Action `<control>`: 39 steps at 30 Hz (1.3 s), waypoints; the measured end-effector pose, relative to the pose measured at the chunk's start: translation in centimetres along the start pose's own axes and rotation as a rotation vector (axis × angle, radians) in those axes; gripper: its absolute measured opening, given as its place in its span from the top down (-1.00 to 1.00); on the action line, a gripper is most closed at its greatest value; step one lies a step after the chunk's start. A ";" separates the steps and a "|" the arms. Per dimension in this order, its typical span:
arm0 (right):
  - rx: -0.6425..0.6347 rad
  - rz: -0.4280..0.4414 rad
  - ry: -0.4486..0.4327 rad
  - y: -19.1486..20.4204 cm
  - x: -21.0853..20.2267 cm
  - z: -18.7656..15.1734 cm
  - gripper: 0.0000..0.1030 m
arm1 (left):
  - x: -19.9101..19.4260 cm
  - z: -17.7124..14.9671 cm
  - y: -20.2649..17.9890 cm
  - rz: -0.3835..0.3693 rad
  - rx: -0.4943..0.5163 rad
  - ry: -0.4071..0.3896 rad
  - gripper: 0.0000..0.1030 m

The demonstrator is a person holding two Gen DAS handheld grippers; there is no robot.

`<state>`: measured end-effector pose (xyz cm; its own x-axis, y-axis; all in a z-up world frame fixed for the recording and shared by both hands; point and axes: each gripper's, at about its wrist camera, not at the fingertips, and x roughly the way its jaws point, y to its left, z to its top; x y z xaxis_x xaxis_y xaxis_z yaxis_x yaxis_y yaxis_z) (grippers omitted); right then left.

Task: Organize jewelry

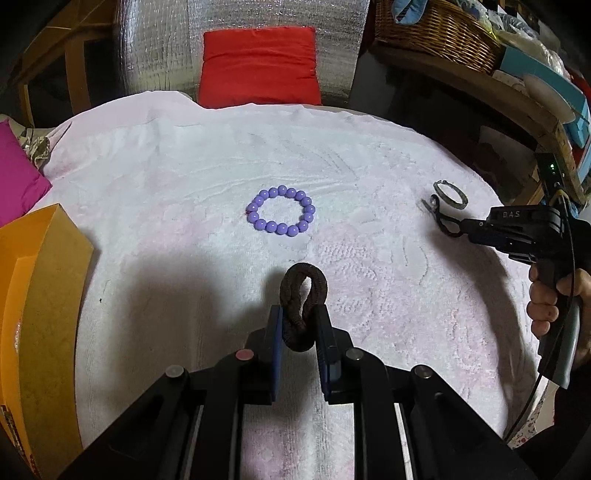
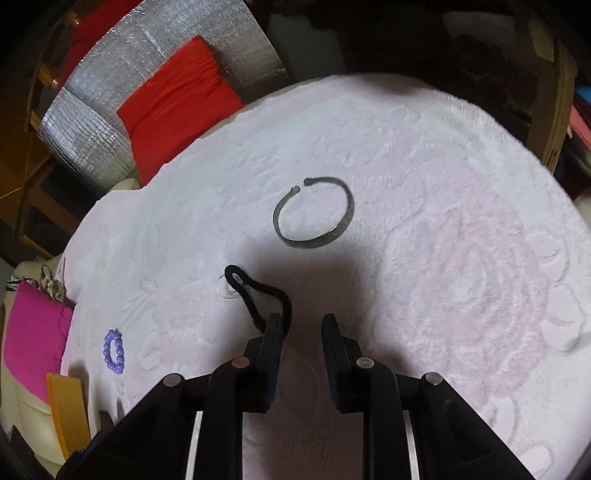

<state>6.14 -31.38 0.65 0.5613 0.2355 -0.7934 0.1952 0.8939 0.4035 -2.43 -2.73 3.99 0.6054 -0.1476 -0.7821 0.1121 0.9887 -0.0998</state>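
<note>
The purple bead bracelet lies flat mid-towel. Nearer the camera, the left gripper pinches a brown hair tie. Right of the bracelet, the right gripper stands narrowly parted, pads empty, a thin black hair tie against one finger, a metal bangle beyond. A red cushion and foil sheet lie behind, a wicker basket far right.
</note>
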 end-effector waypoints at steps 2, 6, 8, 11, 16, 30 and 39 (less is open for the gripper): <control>-0.008 -0.010 -0.013 0.2 0.2 0.0 0.52 | 0.3 0.0 0.1 0.000 -0.003 0.007 0.66; -0.029 -0.019 -0.036 1.0 0.9 0.1 0.52 | 0.6 0.1 -0.1 0.003 0.003 0.013 0.66; -0.053 -0.034 -0.046 1.7 1.2 0.2 0.59 | 0.6 0.1 -0.2 0.009 0.009 0.012 0.66; -0.085 -0.063 -0.052 2.4 1.4 0.2 0.84 | 0.7 0.1 -0.2 0.015 0.012 0.013 0.66; -0.098 -0.051 -0.061 3.1 0.6 -0.1 0.87 | 0.2 0.3 0.0 0.043 0.012 -0.005 0.66; -0.160 0.115 -0.013 5.6 -3.7 -4.1 0.87 | -2.3 0.3 -0.7 0.101 0.032 -0.075 0.66; -0.200 0.170 -0.003 6.6 -5.7 -5.9 0.87 | -3.5 0.4 -1.5 0.134 0.055 -0.101 0.66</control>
<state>-0.53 -24.58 5.14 0.5747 0.3884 -0.7203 -0.0649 0.8991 0.4330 -4.45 -3.74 7.14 0.6936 -0.0192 -0.7201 0.0664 0.9971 0.0375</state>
